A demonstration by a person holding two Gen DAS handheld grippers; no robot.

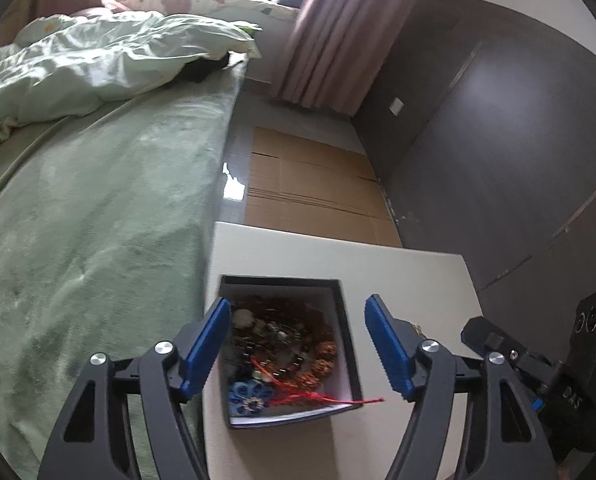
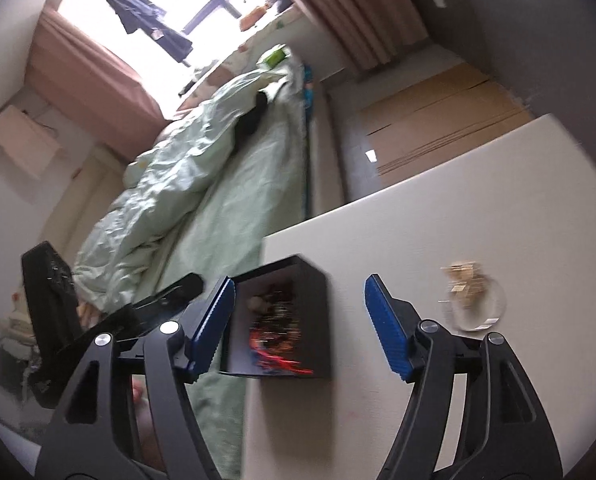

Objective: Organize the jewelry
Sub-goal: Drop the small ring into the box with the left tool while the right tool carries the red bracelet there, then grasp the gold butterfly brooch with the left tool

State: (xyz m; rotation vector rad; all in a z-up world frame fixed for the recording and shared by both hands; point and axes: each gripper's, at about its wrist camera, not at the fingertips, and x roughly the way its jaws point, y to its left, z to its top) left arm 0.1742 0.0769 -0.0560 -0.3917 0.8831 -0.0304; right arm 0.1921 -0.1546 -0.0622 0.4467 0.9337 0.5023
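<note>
While both jaws gape, jewelry [image 1: 282, 354] fills the black box [image 1: 344, 320].

Matt black box [image 1: 344, 320], plush green bedspread [image 1: 98, 220], corrugated cardboard sheets [image 1: 310, 184]

Black box [image 1: 344, 320] with white lining, holding red, orange and blue jewelry [image 1: 282, 356]; cream desk [image 1: 410, 280]; pale green bed [image 1: 98, 220]; blue-padded black fingers [image 1: 206, 348]; dusty pink curtains [image 1: 338, 28].
</note>
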